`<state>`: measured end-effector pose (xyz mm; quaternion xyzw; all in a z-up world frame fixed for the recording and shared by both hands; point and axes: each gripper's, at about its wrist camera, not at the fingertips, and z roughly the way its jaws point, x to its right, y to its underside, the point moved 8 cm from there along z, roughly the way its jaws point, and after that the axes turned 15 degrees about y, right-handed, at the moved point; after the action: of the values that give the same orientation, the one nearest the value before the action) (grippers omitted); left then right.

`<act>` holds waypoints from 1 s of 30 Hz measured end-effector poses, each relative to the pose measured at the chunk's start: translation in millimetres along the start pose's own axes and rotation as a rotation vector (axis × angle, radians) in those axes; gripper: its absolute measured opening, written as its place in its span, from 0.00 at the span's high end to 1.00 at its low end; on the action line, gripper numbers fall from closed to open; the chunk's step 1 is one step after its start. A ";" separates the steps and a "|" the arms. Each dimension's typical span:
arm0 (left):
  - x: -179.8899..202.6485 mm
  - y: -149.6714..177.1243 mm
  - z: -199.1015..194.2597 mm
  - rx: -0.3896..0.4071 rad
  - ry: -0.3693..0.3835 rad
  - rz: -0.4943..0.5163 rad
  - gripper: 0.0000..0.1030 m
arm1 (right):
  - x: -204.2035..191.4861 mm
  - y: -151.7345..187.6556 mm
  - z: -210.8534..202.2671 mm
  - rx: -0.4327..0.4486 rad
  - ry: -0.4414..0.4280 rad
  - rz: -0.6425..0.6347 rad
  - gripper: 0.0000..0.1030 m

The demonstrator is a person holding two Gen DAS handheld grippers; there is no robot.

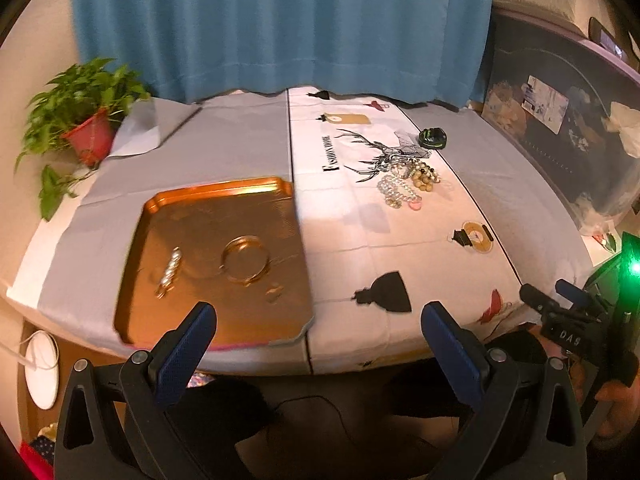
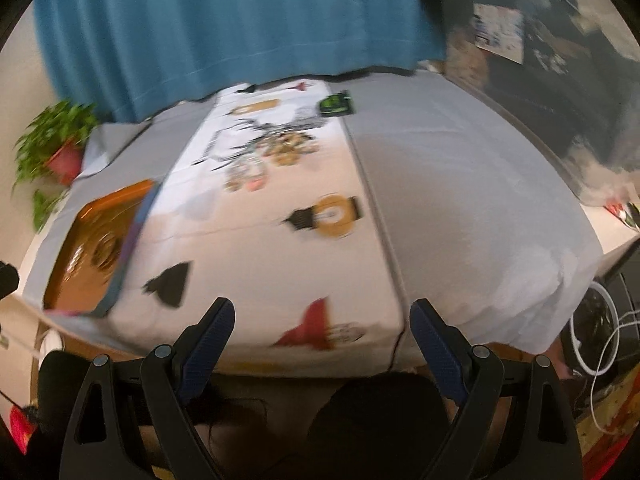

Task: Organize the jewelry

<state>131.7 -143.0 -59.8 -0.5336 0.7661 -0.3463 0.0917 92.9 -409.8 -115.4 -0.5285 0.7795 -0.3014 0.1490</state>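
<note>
Bench [image 1: 500, 184] w/ grey-white printed cloth carries: gold tray [image 1: 224, 200] at left, jewelry pile [image 1: 404, 184] mid-back, potted plant [image 1: 86, 128] far left, green-black gadget [image 1: 433, 136] behind pile.

Left gripper [image 1: 318, 320]: blue-padded fingers spread wide, nothing between them, held at the near table edge.
Gold tray [image 1: 168, 200]: on the grey cloth, left half of the table. Contents: pearl-and-gold piece [image 1: 170, 272], left; gold bangle [image 1: 246, 259], centre; small gold item [image 1: 275, 292], near right, blurred.
Printed white runner [image 1: 348, 240]: just right of the tray, with a stag design.
Jewelry pile [image 1: 406, 184]: on the runner, far side; clear bead strand, olive-tan beads, pink pendant.
Green-and-black device [image 1: 433, 137]: beyond the pile.
Potted plant [image 1: 82, 120]: red pot, far left corner.
Blue curtain [image 1: 280, 24]: behind the table.
Right gripper [image 1: 560, 300]: lower right edge, partly seen; green light lit.
</note>
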 end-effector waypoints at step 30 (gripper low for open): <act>-9.6 -76.0 198.2 -0.181 0.002 0.058 0.01 | -102.8 -126.3 159.5 -0.047 -0.134 -0.092 0.13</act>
<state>294.1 -234.8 -161.6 -0.5169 0.8095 -0.2735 0.0523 314.2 -398.5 -168.5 -0.5863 0.7494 -0.2536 0.1744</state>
